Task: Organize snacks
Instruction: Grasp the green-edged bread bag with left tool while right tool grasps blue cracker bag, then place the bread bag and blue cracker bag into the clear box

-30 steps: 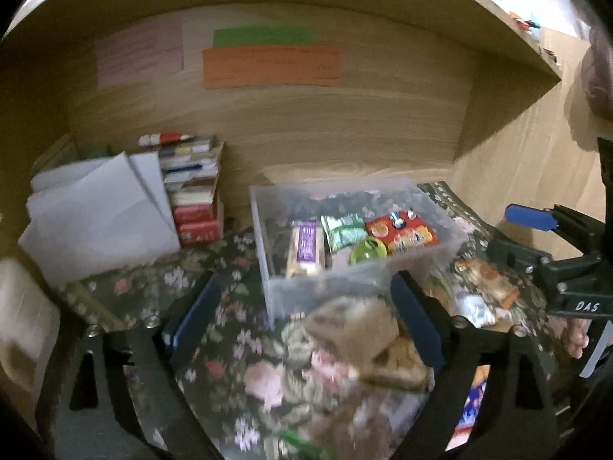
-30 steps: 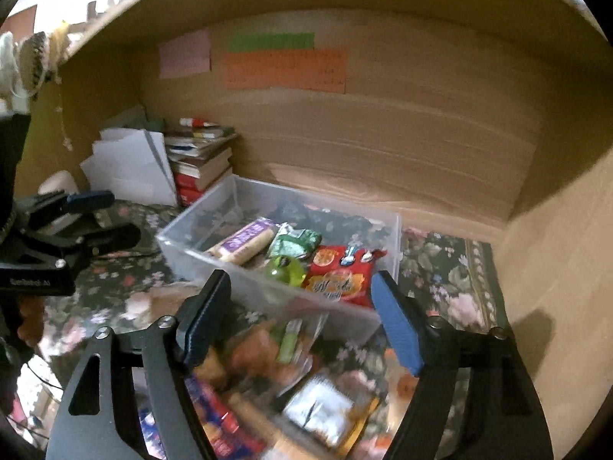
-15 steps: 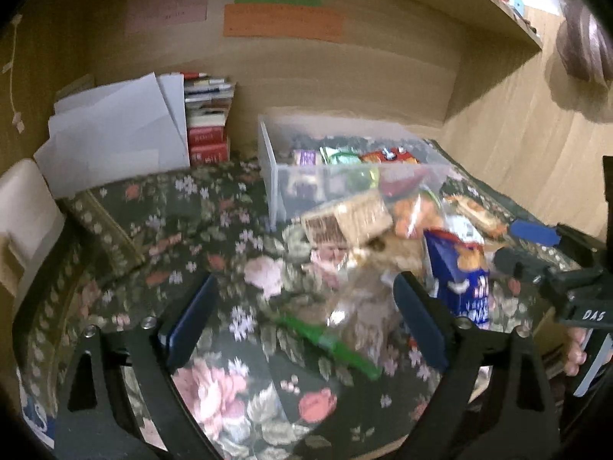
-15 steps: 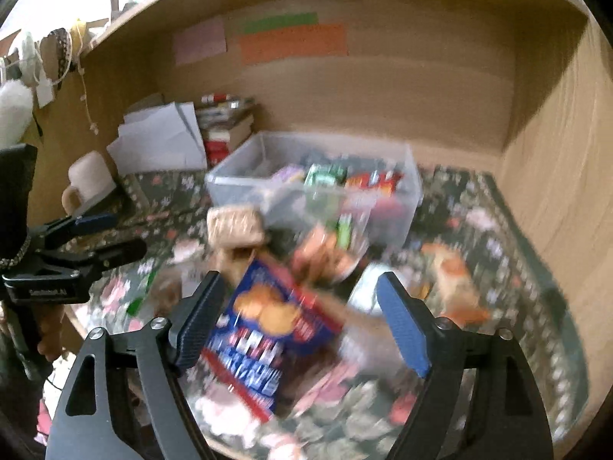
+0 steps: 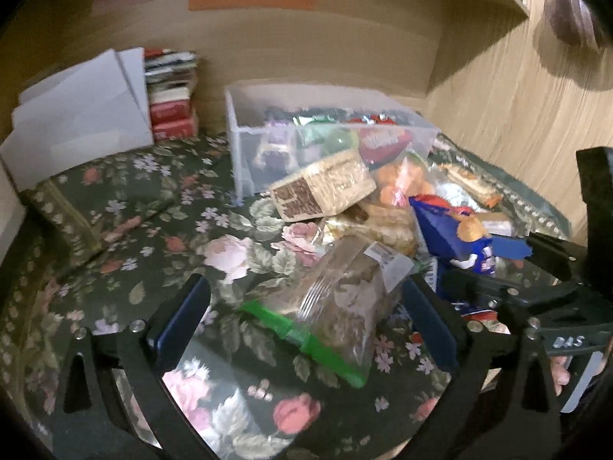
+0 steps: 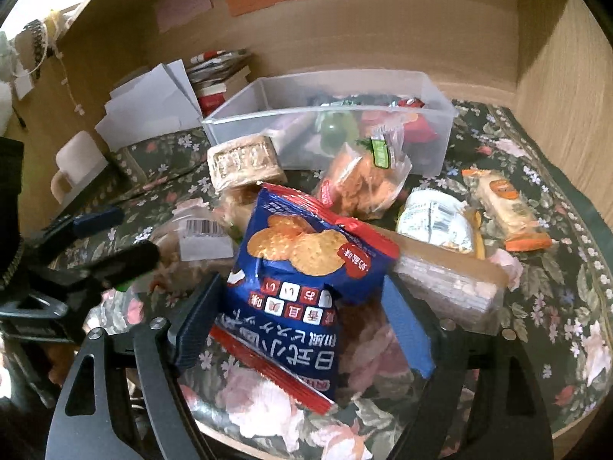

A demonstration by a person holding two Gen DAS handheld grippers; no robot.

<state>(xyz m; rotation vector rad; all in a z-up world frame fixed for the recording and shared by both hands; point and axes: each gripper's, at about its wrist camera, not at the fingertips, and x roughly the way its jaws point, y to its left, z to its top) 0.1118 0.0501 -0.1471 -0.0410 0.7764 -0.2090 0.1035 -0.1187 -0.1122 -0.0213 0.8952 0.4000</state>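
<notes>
Snack pile (image 6: 345,207) sitting in the middle of the desk (image 5: 126,207), right on the flowery cloth, just in front of the clear plastic bin (image 6: 433,115). Bin already holding a few things: green packet, red packet, something purple, all a bit blurry through the wall.

Left gripper (image 5: 306,318) low over the cloth, jaws spread wide on either side of a clear zip bag (image 5: 341,291) of brown stuff with a green seal strip. Not pinching it, gap visible on the left side; on the right side hard to tell if the pad touches.

Right gripper (image 6: 302,322) also with jaws spread, a blue rice cracker bag (image 6: 302,268) sticking up between them. Looks loose in there, leaning on the left pad maybe, can't say for sure.

Behind the blue bag: round pale biscuit pack (image 6: 245,163), orange snack bag (image 6: 360,184) leaning on the bin, white-labelled packet (image 6: 435,222), long orange-ended bar (image 6: 505,211) off to the right, pinkish wafer block (image 6: 448,280) lying flat.

Back left: stack of books (image 5: 170,96), white folded paper (image 5: 80,115), cream mug (image 6: 74,165).
</notes>
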